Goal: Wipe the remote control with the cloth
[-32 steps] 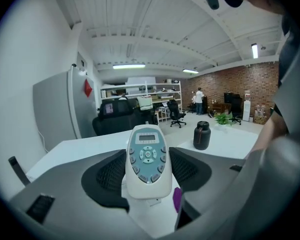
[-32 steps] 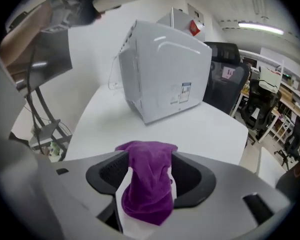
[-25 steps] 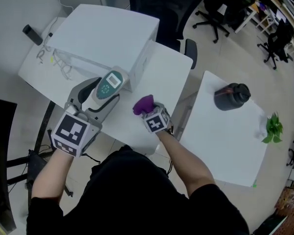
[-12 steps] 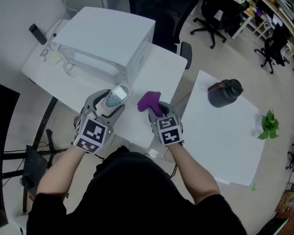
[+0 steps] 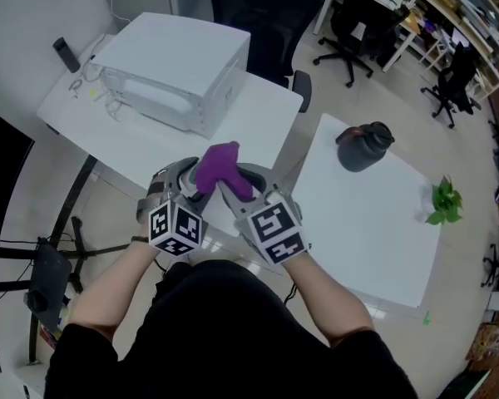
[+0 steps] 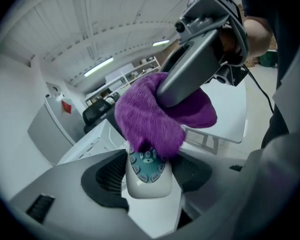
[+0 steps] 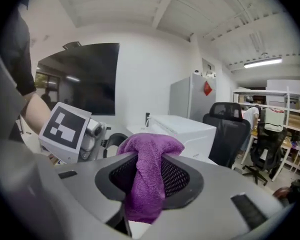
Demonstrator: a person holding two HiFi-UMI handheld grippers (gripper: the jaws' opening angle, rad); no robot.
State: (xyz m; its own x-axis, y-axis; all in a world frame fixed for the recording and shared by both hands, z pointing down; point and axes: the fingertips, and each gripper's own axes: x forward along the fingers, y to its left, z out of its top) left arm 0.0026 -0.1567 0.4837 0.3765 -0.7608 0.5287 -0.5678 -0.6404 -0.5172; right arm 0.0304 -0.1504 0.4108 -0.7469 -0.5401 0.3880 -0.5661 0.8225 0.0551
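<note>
White desk (image 5: 258,119) sits below the remote (image 6: 149,176), which my left gripper (image 5: 180,181) has clamped. My right gripper (image 7: 149,174) just closed its jaws on the purple cloth (image 5: 219,166), now bunched over the remote's far end. Looks like wiping's only starting, so next I'd drag the cloth along the remote's buttons, gently.

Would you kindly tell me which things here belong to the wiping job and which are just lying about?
In the job: remote control, purple cloth.
Lying about: white box, black jug, green plant, office chairs.
</note>
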